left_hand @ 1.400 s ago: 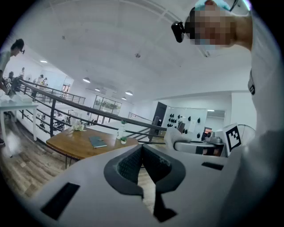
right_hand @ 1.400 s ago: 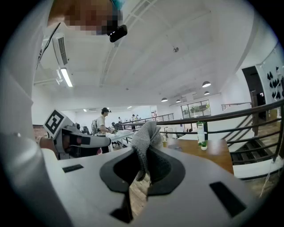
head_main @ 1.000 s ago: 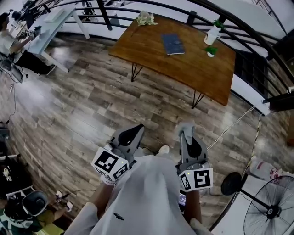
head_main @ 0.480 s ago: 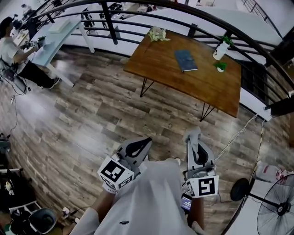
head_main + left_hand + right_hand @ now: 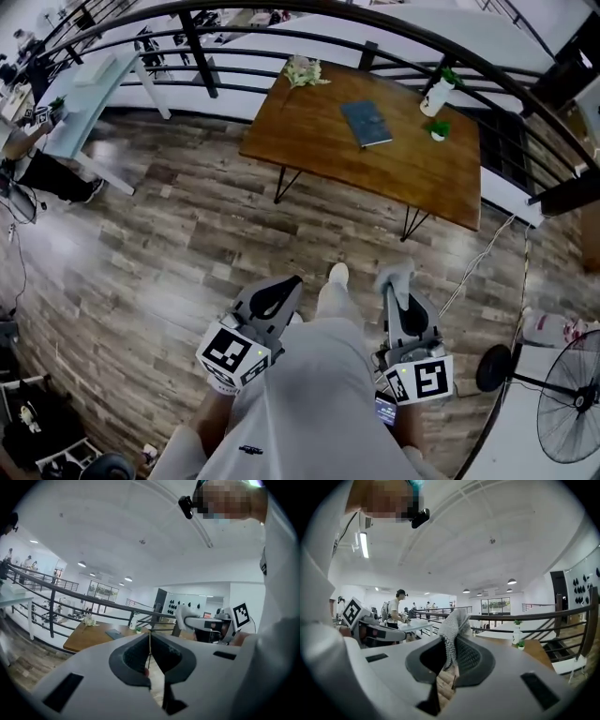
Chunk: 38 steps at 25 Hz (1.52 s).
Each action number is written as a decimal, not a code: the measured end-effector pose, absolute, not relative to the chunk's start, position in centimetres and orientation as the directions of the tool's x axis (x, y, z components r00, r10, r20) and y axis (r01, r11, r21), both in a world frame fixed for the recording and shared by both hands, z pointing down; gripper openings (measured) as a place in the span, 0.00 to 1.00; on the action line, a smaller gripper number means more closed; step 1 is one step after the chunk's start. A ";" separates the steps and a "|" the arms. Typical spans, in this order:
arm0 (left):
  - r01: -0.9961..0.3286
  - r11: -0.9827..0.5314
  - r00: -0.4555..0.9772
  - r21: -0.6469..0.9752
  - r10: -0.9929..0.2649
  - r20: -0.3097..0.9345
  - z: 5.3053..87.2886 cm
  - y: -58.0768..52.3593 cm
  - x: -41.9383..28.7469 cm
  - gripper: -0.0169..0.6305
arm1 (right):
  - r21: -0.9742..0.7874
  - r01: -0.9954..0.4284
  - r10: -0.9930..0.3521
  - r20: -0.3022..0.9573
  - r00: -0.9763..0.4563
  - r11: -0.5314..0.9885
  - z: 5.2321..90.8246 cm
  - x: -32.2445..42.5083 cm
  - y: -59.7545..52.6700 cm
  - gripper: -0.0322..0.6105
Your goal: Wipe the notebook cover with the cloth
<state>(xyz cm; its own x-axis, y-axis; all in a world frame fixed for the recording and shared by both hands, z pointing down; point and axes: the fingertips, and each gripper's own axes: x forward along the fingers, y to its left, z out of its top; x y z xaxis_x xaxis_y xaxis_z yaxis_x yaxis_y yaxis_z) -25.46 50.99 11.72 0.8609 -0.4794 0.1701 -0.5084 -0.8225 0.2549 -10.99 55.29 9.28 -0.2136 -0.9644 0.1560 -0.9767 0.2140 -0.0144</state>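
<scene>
Right gripper (image 5: 451, 654) pinching cloth (image 5: 453, 623); left gripper (image 5: 150, 645) closed, empty. Notebook (image 5: 366, 123) far off on surface (image 5: 319, 150). Risk: cloth slipping free before arrival.

Count from the head view. Grippers: 2, the left gripper (image 5: 286, 284) and the right gripper (image 5: 400, 284). Marker cubes: 2, one per gripper (image 5: 230, 356) (image 5: 419, 380). Cloth (image 5: 392, 273): 1, between the right gripper's jaws. Wooden table (image 5: 319, 141): 1, with 2 hairpin legs (image 5: 284, 183) showing. On it: notebook (image 5: 366, 123), 1; white bottle (image 5: 434, 94), 1; small green plant (image 5: 438, 131), 1; pale crumpled bundle (image 5: 305, 70), 1, kind not clear. Pale side table (image 5: 84, 80): 1. Floor fan (image 5: 572, 412): 1. Seated person (image 5: 28, 159) at left edge: 1. The right gripper view adds 1 standing person in a cap (image 5: 396, 606); the farther figures are too small to count.
</scene>
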 end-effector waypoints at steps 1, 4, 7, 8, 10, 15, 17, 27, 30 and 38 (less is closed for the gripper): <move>-0.498 -0.830 0.867 0.251 -0.471 0.163 11.6 50.5 -25.3 0.06 | -0.012 -0.979 -0.967 0.152 -0.204 0.205 9.4 -10.8 54.9 0.10; -0.483 -0.834 0.876 0.268 -0.456 0.159 11.8 49.0 -24.9 0.06 | -0.021 -0.982 -0.971 0.148 -0.187 0.186 9.9 -10.4 53.5 0.10; -0.493 -0.828 0.870 0.267 -0.465 0.164 12.3 46.9 -24.4 0.06 | -0.039 -0.984 -0.972 0.152 -0.178 0.174 10.5 -9.8 51.5 0.10; -0.496 -0.826 0.868 0.268 -0.466 0.169 12.6 46.0 -24.1 0.06 | -0.041 -0.984 -0.971 0.158 -0.178 0.174 10.8 -9.5 50.7 0.10; -0.501 -0.821 0.865 0.272 -0.468 0.182 13.1 44.0 -23.5 0.06 | -0.048 -0.982 -0.967 0.175 -0.188 0.182 11.5 -8.8 48.8 0.11; -0.510 -0.809 0.859 0.293 -0.468 0.206 14.1 37.2 -21.1 0.06 | -0.055 -0.976 -0.958 0.185 -0.217 0.210 12.7 -6.4 42.1 0.11; -0.517 -0.795 0.856 0.316 -0.474 0.207 14.3 33.6 -19.5 0.06 | -0.079 -0.974 -0.958 0.177 -0.224 0.214 13.1 -4.7 38.7 0.11; -0.600 -0.705 0.798 0.378 -0.561 0.222 13.2 14.4 -11.1 0.05 | -0.054 -0.959 -0.930 0.234 -0.283 0.279 13.3 4.9 19.6 0.11; -0.622 -0.689 0.781 0.373 -0.577 0.238 13.2 10.1 -8.5 0.05 | -0.081 -0.945 -0.912 0.247 -0.327 0.316 14.1 7.4 15.1 0.11; -0.699 -0.625 0.712 0.348 -0.654 0.255 12.9 4.5 -6.8 0.05 | -0.166 -0.892 -0.853 0.261 -0.451 0.421 16.0 8.7 7.5 0.10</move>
<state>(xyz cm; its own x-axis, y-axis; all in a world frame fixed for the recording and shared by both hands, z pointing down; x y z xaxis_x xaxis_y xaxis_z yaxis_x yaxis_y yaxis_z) -6.83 4.47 12.92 0.7123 -0.6539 0.2552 -0.6986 -0.6250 0.3484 8.69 7.45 15.97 -0.4513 -0.8534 0.2609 -0.8918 0.4209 -0.1660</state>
